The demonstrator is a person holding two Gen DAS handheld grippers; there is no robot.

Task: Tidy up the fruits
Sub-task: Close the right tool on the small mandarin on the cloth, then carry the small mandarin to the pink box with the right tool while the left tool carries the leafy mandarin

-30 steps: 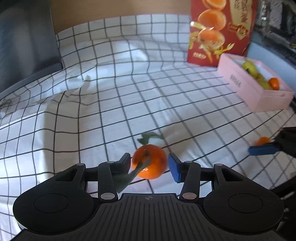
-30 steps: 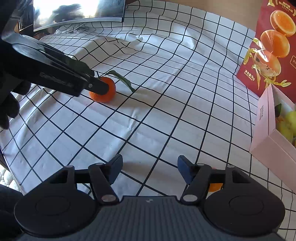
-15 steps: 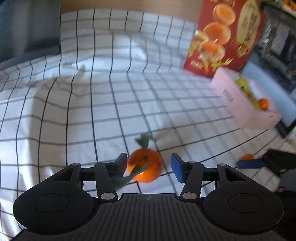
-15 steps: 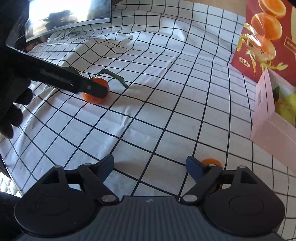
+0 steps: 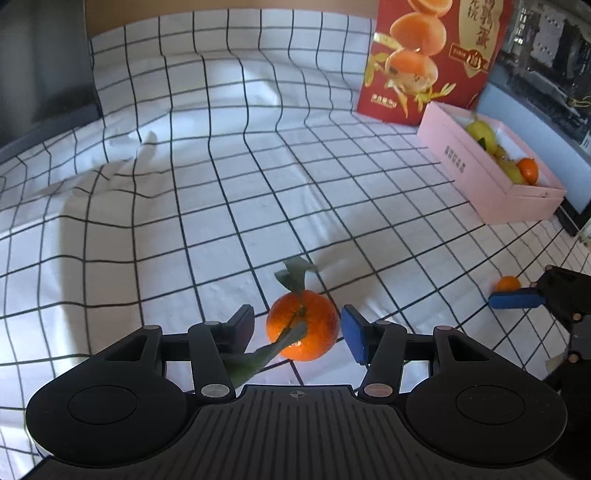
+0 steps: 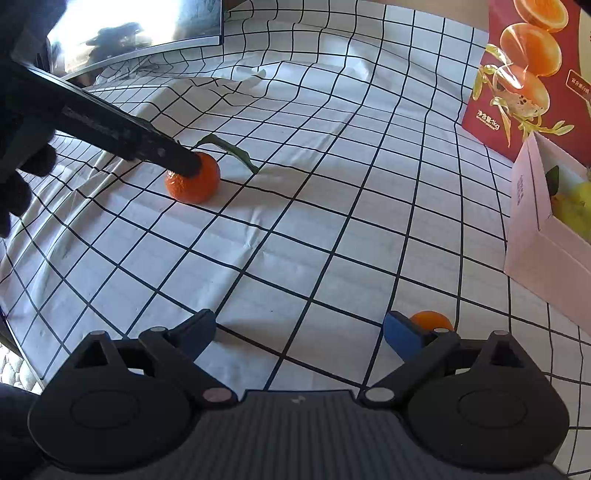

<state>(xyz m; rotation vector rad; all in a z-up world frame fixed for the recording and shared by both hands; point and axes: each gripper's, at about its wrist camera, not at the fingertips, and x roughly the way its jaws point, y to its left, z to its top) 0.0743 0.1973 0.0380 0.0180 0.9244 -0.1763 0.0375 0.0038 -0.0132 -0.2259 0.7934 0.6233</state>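
A leafy orange (image 5: 303,325) lies on the checked cloth between the fingers of my left gripper (image 5: 297,325), which is open around it with small gaps on both sides. The same orange (image 6: 192,181) shows in the right wrist view, with the left gripper's finger over it. A small orange (image 6: 430,319) lies just beyond the right fingertip of my right gripper (image 6: 299,332), which is open and empty. It also shows in the left wrist view (image 5: 508,283). A pink box (image 5: 491,177) at the right holds yellow fruit and an orange.
A red orange carton (image 5: 428,55) stands behind the pink box. A dark monitor (image 6: 136,33) sits at the far left edge. The cloth (image 5: 221,184) is rumpled at the back left. Dark electronics stand at the far right.
The left gripper's jaws have widened slightly around the leafy orange. The right gripper has opened wider and drawn back, so the small orange now shows beyond its right fingertip.
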